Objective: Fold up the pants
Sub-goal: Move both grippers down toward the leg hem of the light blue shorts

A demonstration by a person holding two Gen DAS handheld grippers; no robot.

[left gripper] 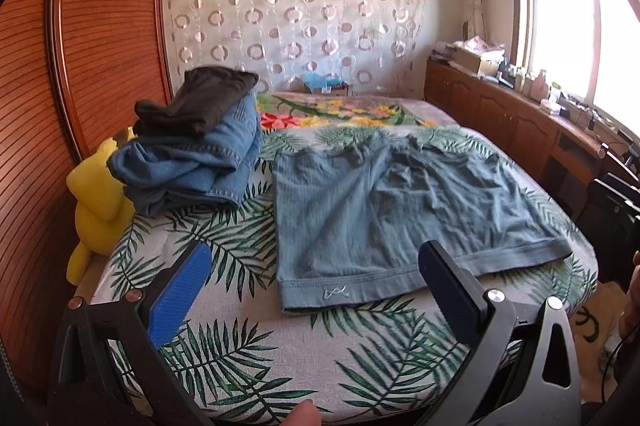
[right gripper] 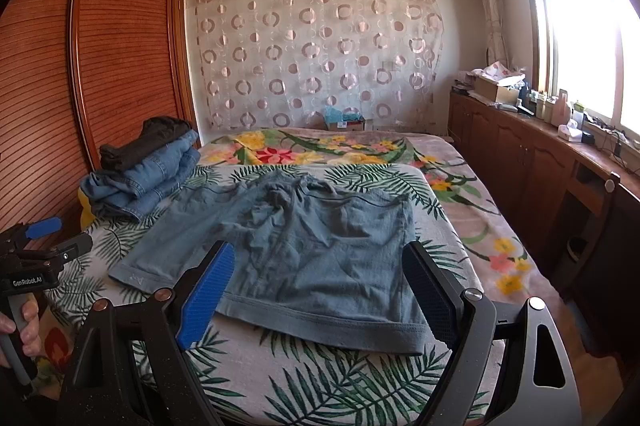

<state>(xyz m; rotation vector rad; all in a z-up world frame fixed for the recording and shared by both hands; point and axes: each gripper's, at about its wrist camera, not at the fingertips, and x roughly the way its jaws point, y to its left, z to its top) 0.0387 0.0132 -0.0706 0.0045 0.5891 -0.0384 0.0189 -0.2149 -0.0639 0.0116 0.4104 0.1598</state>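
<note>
Grey-blue pants [left gripper: 392, 210] lie spread flat on the leaf-print bed cover [left gripper: 248, 354], both leg cuffs toward me and the waist crumpled at the far end. My left gripper [left gripper: 316, 266] is open, held above the near left cuff with nothing between its fingers. In the right wrist view the same pants [right gripper: 304, 246] lie ahead, and my right gripper [right gripper: 320, 274] hovers open over the near right cuff, empty. The left gripper [right gripper: 56, 238] also shows at the far left of that view, held in a hand [right gripper: 28, 322].
A pile of folded jeans with a dark garment on top [left gripper: 200, 142] sits at the bed's left side beside a yellow plush toy [left gripper: 96, 198]. A wooden wardrobe [left gripper: 80, 46] stands on the left. Low cabinets [right gripper: 540, 166] with clutter run under the window on the right. A floral blanket [right gripper: 320, 146] covers the far bed.
</note>
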